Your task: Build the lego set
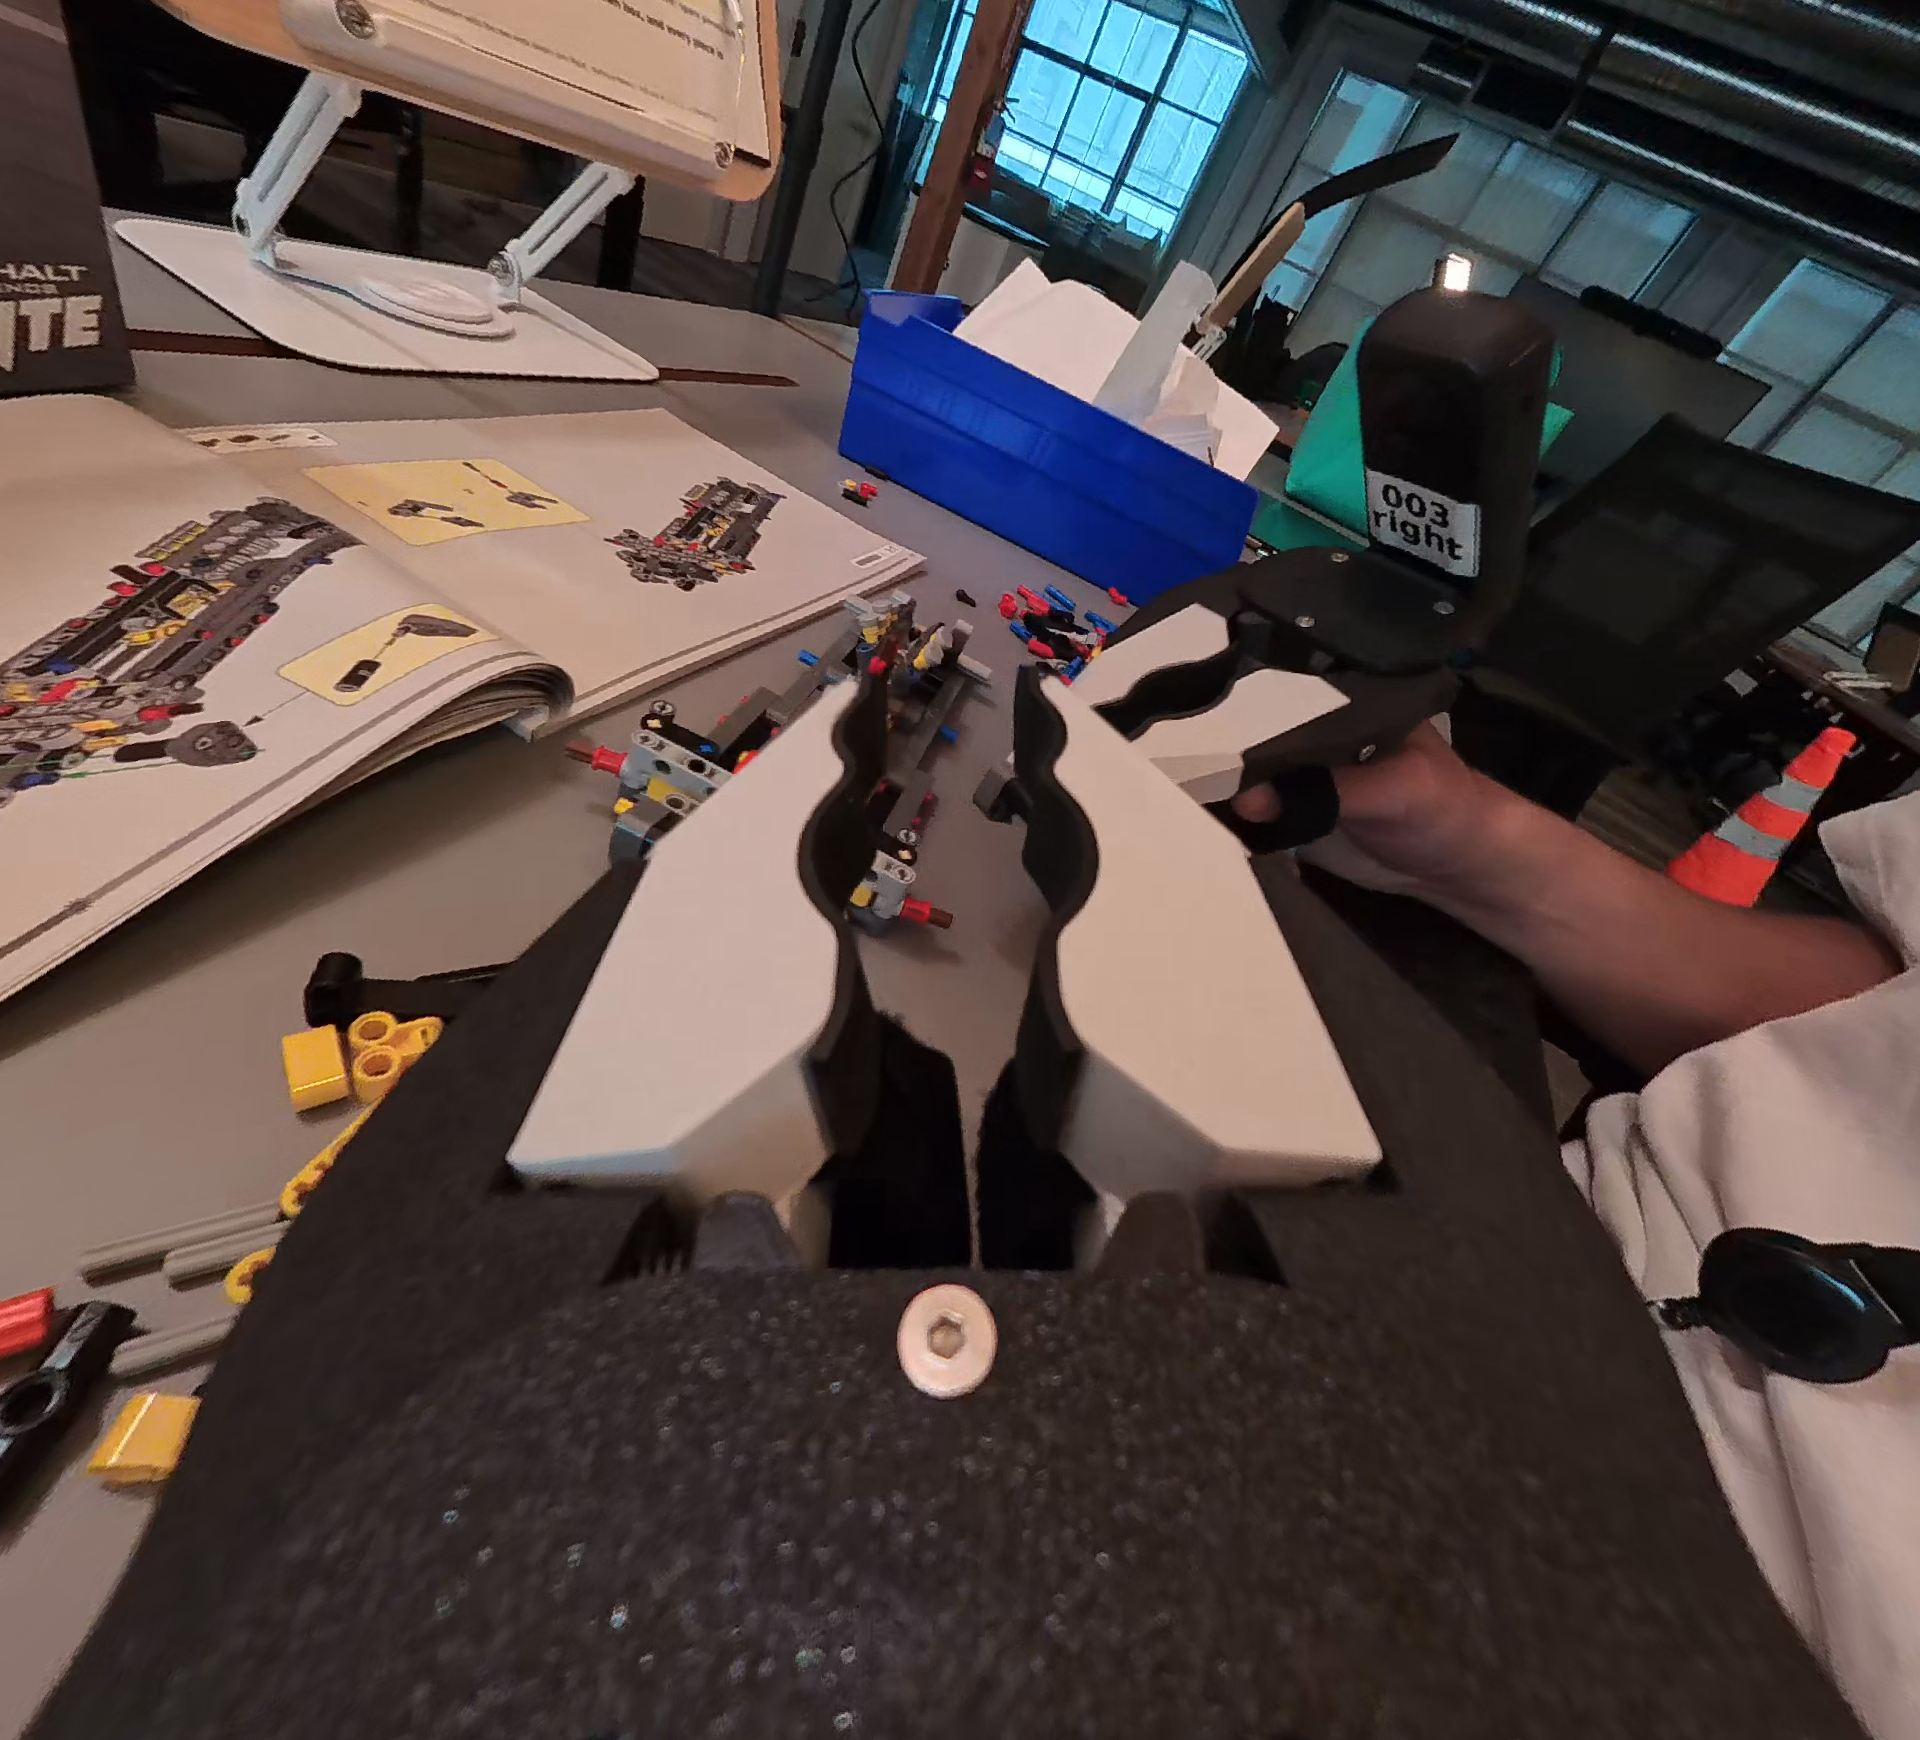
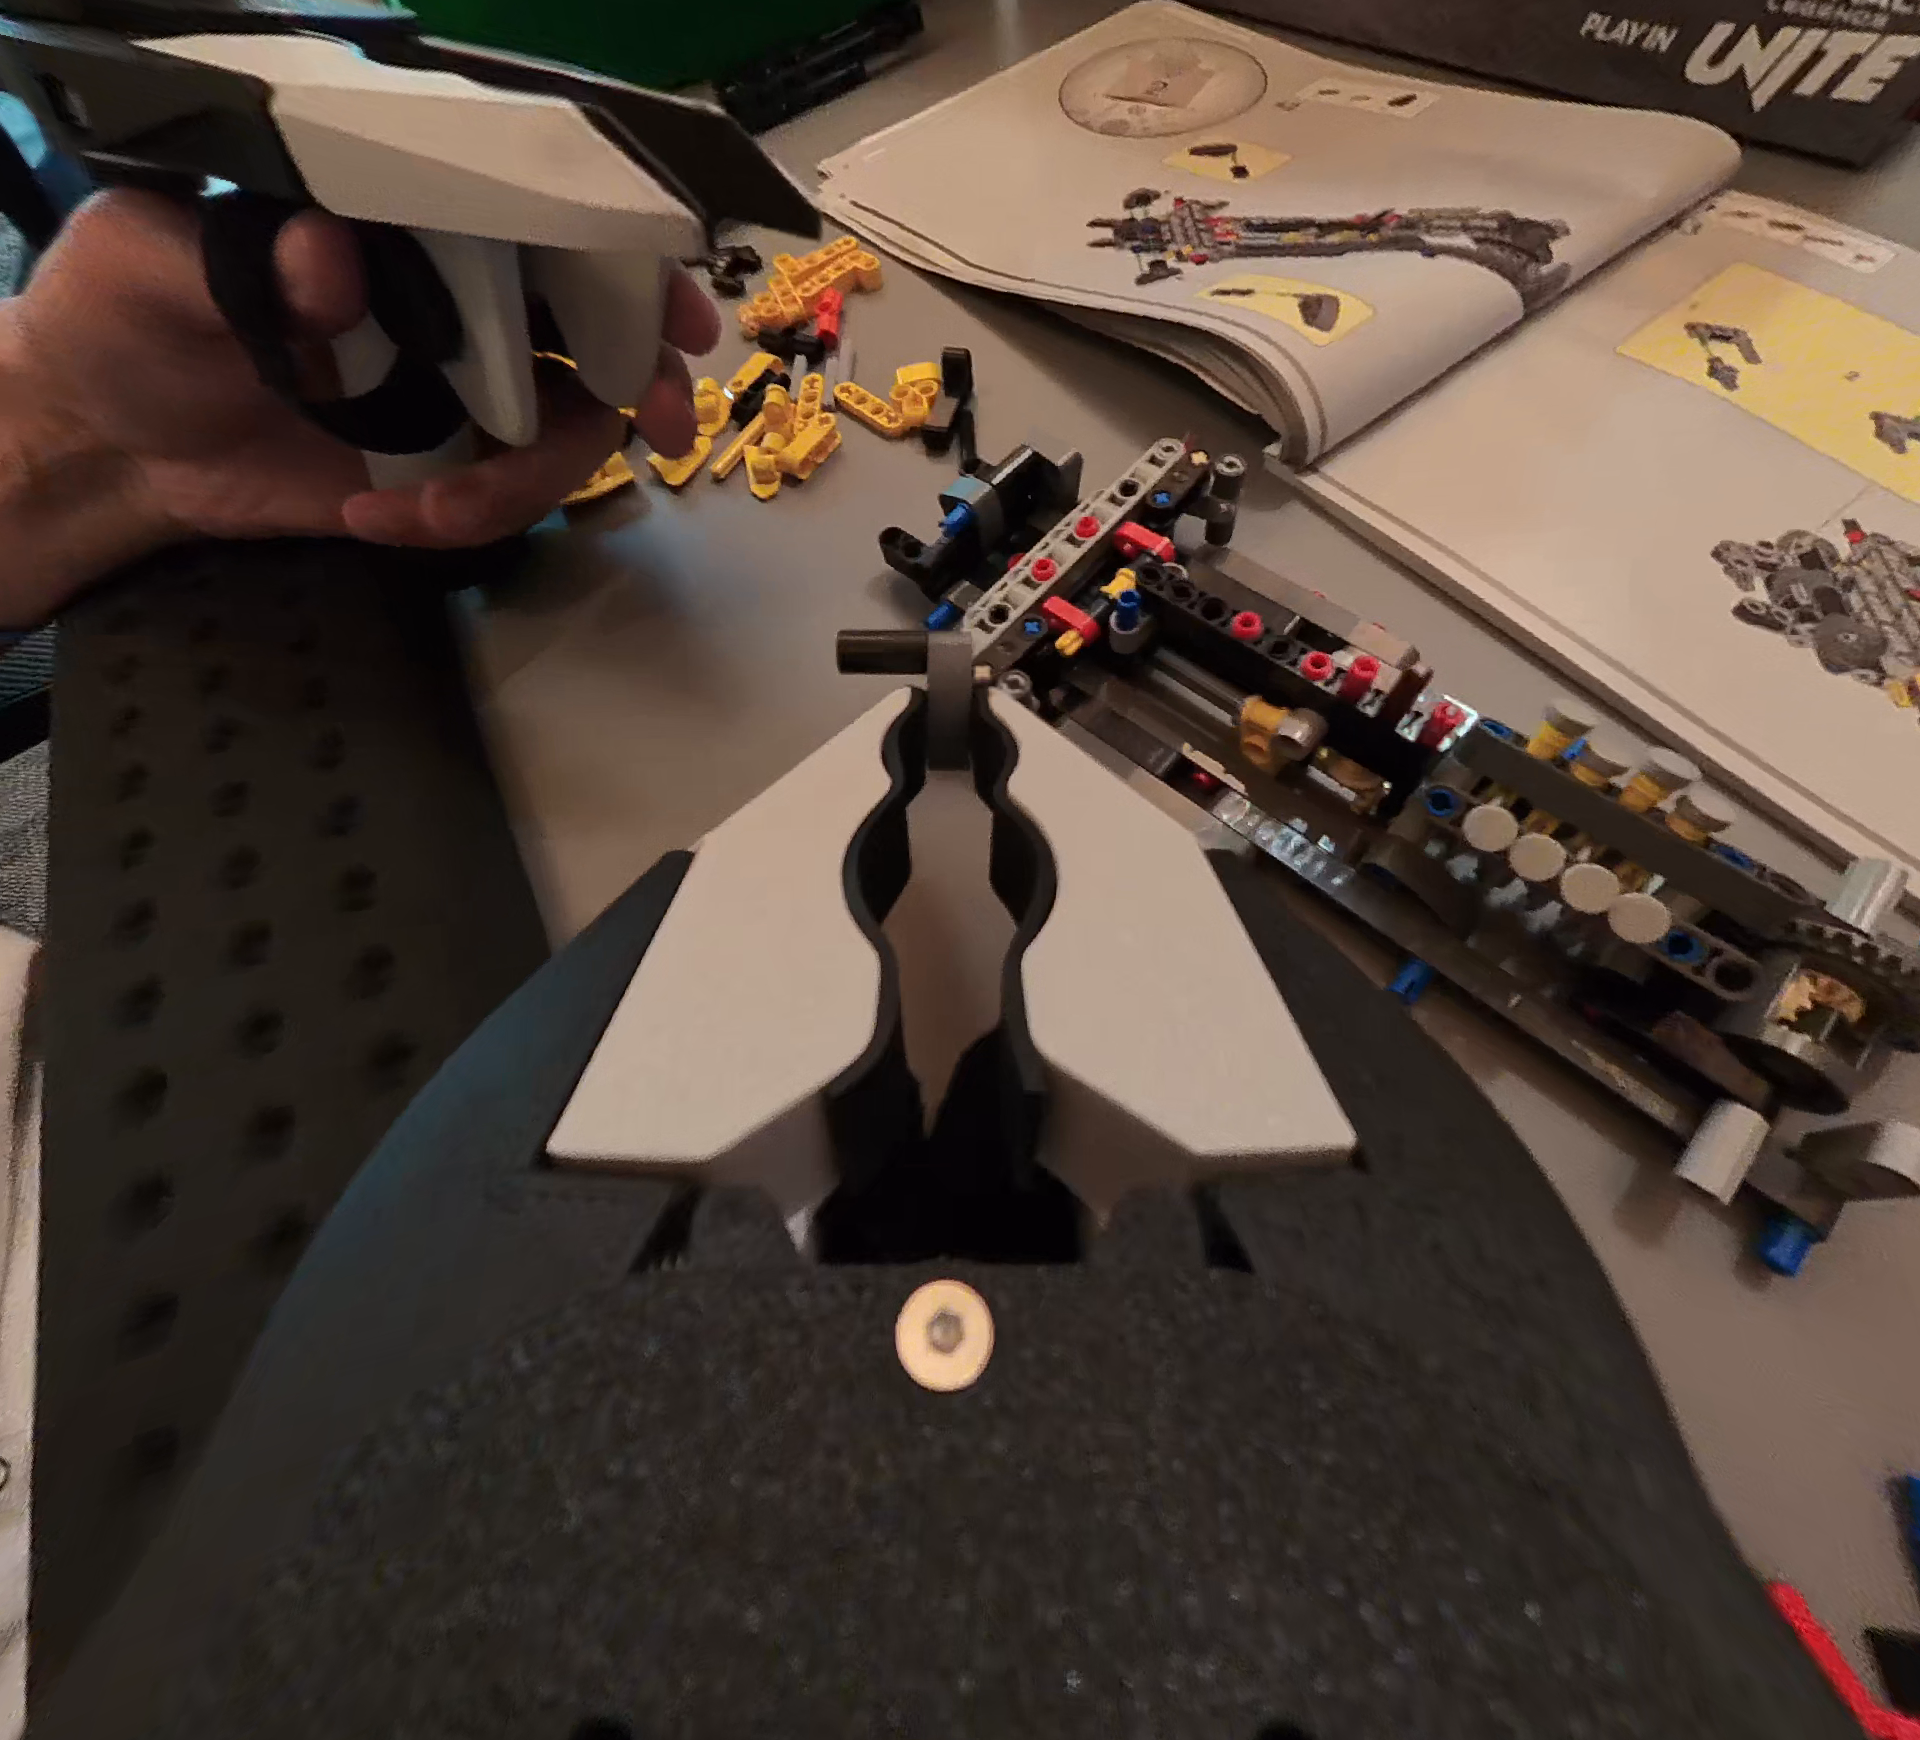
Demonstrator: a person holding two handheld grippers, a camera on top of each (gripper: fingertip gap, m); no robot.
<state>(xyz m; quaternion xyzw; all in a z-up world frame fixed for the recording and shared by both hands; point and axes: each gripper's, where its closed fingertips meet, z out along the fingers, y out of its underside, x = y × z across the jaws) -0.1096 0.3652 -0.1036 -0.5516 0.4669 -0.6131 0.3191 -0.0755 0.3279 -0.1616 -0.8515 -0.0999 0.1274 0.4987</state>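
Beside the chassis (image 2: 1299,734), right gripper (image 2: 948,703) pinches a grey connector (image 2: 940,682) (left gripper (image 1: 940,693) agape).

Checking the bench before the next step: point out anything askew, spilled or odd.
Nothing looks damaged. Loose yellow pieces lie scattered on the table, and small red and blue pins are strewn near the blue bin. The right claw pinches a grey piece beside the chassis; the left claw is open.
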